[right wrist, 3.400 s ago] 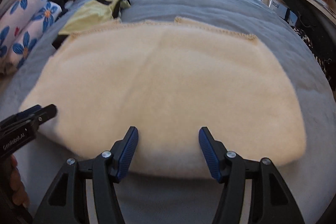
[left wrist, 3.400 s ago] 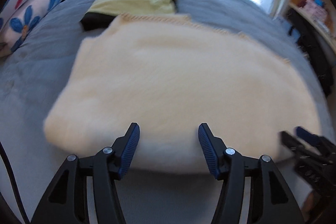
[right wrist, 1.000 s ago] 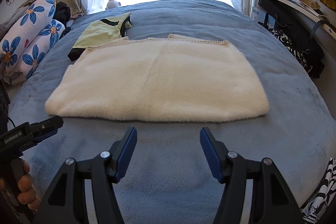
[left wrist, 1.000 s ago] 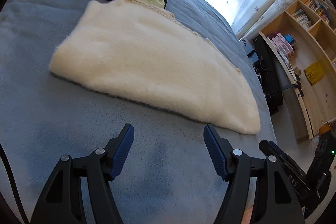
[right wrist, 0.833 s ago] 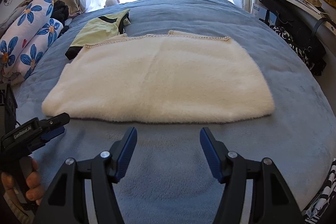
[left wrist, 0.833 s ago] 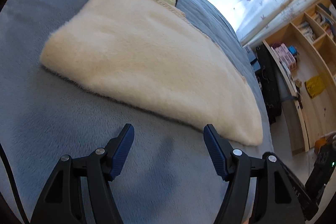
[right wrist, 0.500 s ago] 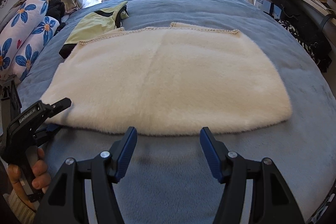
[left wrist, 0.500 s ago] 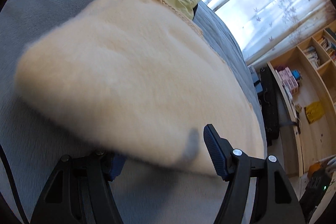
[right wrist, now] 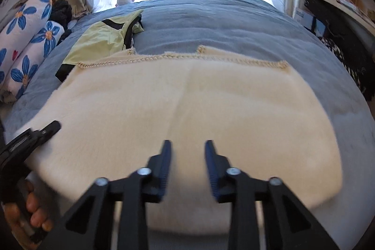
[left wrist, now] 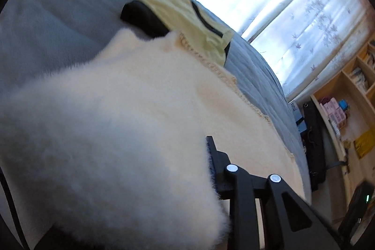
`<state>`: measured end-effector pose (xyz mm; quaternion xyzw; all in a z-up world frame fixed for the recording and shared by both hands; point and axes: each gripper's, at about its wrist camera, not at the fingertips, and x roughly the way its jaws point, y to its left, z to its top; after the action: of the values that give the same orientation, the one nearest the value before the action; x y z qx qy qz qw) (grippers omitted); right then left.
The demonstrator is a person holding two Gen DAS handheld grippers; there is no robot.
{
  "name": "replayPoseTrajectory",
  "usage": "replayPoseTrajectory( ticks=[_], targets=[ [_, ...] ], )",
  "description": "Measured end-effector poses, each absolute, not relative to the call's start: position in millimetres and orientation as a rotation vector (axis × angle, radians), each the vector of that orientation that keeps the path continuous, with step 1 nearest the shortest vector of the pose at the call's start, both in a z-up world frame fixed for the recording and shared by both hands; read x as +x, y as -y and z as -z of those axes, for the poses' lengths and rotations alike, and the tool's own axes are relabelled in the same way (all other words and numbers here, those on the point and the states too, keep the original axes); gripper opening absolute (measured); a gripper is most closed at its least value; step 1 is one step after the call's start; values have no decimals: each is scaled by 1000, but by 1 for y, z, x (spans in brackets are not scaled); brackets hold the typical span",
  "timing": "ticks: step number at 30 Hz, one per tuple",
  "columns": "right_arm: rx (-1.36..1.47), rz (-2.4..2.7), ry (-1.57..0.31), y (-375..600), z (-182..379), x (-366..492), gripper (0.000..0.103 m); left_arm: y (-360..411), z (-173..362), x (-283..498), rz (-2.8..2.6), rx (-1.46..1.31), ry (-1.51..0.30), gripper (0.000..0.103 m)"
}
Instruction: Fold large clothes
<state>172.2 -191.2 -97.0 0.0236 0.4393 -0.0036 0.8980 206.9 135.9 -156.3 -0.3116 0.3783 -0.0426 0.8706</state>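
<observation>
Garments [right wrist: 187, 97] on blue bed [right wrist: 222, 22]

1. A small blue box with white print [left wrist: 294, 107] stands on the floor by the bed; its few white letters are too blurred to read.
2. The left black hand-held gripper [right wrist: 28, 141] carries a pale printed word along its side in the right wrist view, smeared by motion and unreadable.
3. No other writing can be read.

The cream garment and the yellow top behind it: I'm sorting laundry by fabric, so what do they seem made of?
The cream garment looks like thick plush fleece or faux fur: fuzzy, matte pile, with a stitched, knit-like far edge. The yellow top looks like thin, smooth woven or jersey cloth with black trim, lying flat and lightly creased; the exact fibre is unclear.
</observation>
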Motion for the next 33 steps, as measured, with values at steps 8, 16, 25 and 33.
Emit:
replayPoseTrajectory(
  ticks=[8, 16, 25, 33],
  targets=[
    [-43, -61, -975, 167, 127, 223, 10, -87, 92, 175, 43, -359, -631, 20],
    [140, -184, -997, 204, 136, 219, 9, -25, 36, 181, 81, -165, -549, 20],
    [607, 49, -928, 373, 111, 131, 9, 149, 15, 177, 309, 161, -495, 20],
    [678, 386, -960, 480, 131, 56, 9, 290, 143, 160, 334, 624, -627, 30]
  ],
)
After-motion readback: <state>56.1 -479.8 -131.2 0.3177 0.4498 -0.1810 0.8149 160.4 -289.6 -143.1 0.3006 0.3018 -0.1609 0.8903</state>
